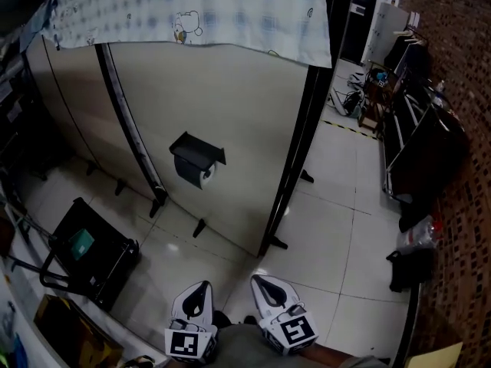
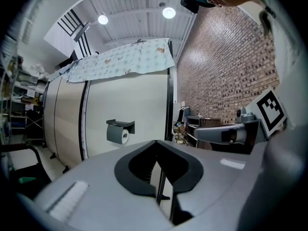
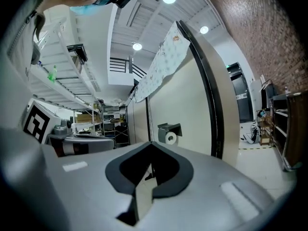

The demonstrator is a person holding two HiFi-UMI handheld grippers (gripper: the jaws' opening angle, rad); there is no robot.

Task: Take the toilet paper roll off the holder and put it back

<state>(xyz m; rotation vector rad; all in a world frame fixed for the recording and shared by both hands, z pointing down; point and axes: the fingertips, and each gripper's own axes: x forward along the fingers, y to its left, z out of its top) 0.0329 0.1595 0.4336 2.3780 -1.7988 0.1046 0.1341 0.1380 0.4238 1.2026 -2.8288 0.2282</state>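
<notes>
Both grippers sat low at the frame's bottom edge, the white left gripper (image 1: pixel 202 288) and the white right gripper (image 1: pixel 259 282) side by side, each with its jaws pressed together on nothing. Well apart from them, the white toilet paper roll (image 1: pixel 206 175) hung in the black metal holder (image 1: pixel 196 156) fixed to the beige partition panel (image 1: pixel 230 106). A pale patterned cloth (image 1: pixel 192 6) draped the panel's top. A black cart (image 1: pixel 92 251) stood at left and a red brick wall (image 1: pixel 460 67) at right.

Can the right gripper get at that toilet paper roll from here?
Not yet, probably: the right gripper, jaws shut, is well short of the roll; only floor lies between.
</notes>
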